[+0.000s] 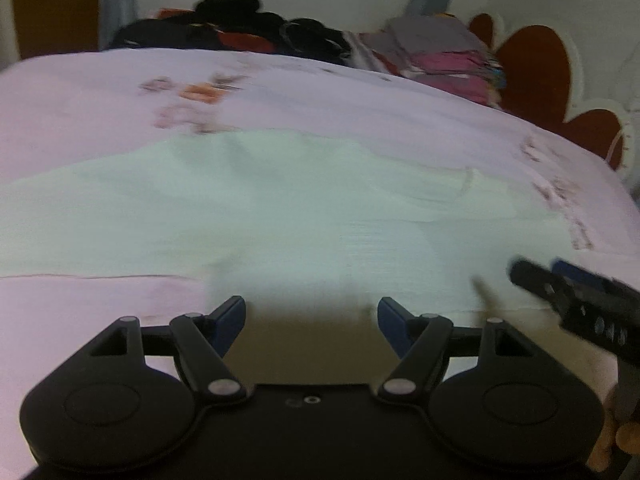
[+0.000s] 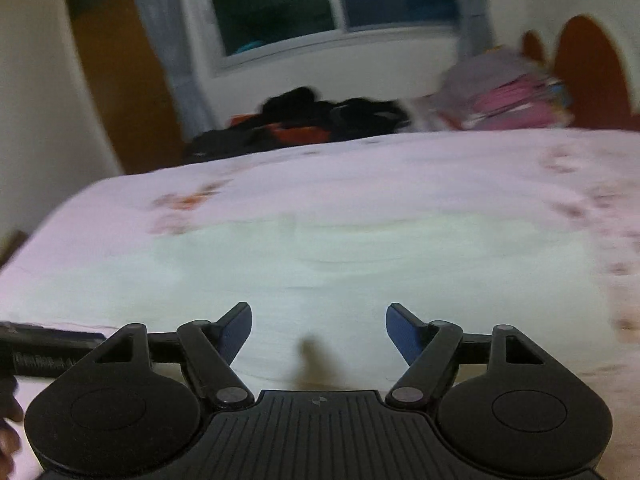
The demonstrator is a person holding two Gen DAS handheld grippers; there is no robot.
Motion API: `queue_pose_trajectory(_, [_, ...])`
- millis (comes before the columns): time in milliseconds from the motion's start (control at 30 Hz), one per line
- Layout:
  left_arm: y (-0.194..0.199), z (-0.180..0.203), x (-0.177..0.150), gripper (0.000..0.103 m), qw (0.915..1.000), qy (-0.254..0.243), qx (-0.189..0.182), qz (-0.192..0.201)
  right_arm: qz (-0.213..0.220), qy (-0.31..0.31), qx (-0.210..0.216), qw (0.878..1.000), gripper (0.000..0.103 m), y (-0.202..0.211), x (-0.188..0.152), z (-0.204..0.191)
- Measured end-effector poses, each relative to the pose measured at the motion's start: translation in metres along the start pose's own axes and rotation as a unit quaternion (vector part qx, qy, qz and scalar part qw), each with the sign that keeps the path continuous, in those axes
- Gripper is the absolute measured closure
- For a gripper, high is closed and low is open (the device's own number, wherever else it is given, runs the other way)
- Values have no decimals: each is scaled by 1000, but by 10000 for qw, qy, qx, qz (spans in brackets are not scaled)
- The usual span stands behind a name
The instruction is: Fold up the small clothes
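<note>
A pale mint-white garment (image 1: pixel 256 216) lies spread flat on the pink bed sheet (image 1: pixel 100 92); it also shows in the right wrist view (image 2: pixel 360 264). My left gripper (image 1: pixel 311 322) is open and empty, just above the garment's near edge. My right gripper (image 2: pixel 319 330) is open and empty over the garment's near part. The right gripper also shows at the right edge of the left wrist view (image 1: pixel 568 296). The left gripper shows at the left edge of the right wrist view (image 2: pixel 44 346). Both views are motion-blurred.
A heap of dark clothes (image 1: pixel 240 28) lies at the bed's far edge, also in the right wrist view (image 2: pixel 304 120). A stack of folded pink and grey clothes (image 1: pixel 444 56) sits far right (image 2: pixel 508 96). A red-and-white headboard (image 1: pixel 540 76) stands at the right.
</note>
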State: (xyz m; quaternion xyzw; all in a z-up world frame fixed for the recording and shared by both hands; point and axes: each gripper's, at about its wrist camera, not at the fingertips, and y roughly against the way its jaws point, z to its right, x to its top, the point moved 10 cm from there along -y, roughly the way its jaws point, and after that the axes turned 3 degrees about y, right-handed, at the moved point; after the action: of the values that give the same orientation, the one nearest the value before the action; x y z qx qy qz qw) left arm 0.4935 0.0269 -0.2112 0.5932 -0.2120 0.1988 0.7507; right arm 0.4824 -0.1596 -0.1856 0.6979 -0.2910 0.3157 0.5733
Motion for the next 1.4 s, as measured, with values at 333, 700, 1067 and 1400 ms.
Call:
queue_pose_trajectory(333, [-53,25,7,71,9998,189,-79,-73,-338,-431,-1037,9931,29,33,-54,105])
queue_pose_trajectory(700, [-2,44,56,95,9937,564,-758,599,-451,-846,-1071,9896,30,26,-59,127])
queue_pose_trajectory(1067, [-1,-30,75,95,9937,739,-137,825,-247,-1176,-971,9880,90,2,-35,130])
queue_pose_trajectory(1400, [-47,-51,40,79,9974,367,467,402,-429,-1180,-1057,9864,95,14,-47,137])
